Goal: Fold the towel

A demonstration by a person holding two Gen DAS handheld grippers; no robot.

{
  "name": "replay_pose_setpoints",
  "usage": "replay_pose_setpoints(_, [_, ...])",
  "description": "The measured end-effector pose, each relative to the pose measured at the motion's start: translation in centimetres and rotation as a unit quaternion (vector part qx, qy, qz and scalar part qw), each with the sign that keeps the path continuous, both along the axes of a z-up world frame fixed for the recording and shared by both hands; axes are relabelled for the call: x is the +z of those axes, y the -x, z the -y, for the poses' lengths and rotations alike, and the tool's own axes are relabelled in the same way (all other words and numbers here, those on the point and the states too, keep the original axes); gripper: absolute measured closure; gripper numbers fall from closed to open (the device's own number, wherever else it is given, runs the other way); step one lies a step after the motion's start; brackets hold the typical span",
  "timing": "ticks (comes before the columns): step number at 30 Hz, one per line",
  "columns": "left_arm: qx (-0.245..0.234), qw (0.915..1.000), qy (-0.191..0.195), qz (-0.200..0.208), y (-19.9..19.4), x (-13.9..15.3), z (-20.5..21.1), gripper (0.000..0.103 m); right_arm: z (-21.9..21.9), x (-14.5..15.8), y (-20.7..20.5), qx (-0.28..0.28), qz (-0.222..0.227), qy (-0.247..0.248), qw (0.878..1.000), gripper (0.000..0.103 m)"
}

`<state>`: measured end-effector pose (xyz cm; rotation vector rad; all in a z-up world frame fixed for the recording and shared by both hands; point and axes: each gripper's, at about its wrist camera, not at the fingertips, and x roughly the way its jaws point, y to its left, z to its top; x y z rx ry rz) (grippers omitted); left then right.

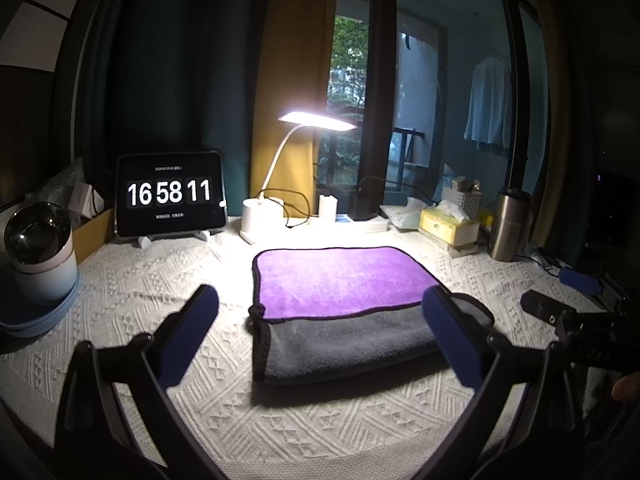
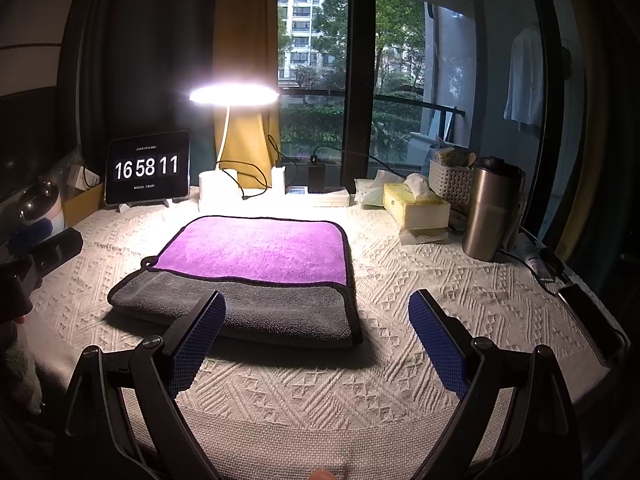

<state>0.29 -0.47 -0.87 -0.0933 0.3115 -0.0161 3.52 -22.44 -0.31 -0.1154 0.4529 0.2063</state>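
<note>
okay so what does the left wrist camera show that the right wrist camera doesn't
Only the left wrist view shows the blue tray under the white appliance at the table's left edge. Only the right wrist view shows the apartment building outside and a dark phone at the table's right edge. Both show the folded purple-and-grey towel lying free, the lit desk lamp, the tablet clock, the steel tumbler, and both claws open, left claw, right claw.

both views sit low over the bench [image 1: 132,292], near its front edge, facing the window. the left wrist view looks from the towel's [image 1: 340,280] left, the right wrist view from its right; both share towel, lamp [image 2: 234,94] and clock [image 2: 147,168].
</note>
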Motion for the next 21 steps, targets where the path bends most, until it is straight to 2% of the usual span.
replay_pose_setpoints(21, [-0.003,0.9999,-0.003,-0.011,-1.1,-0.1,-0.1,0.001,0.4,-0.3,-0.5,0.004,-0.003,-0.005,1.0,0.008])
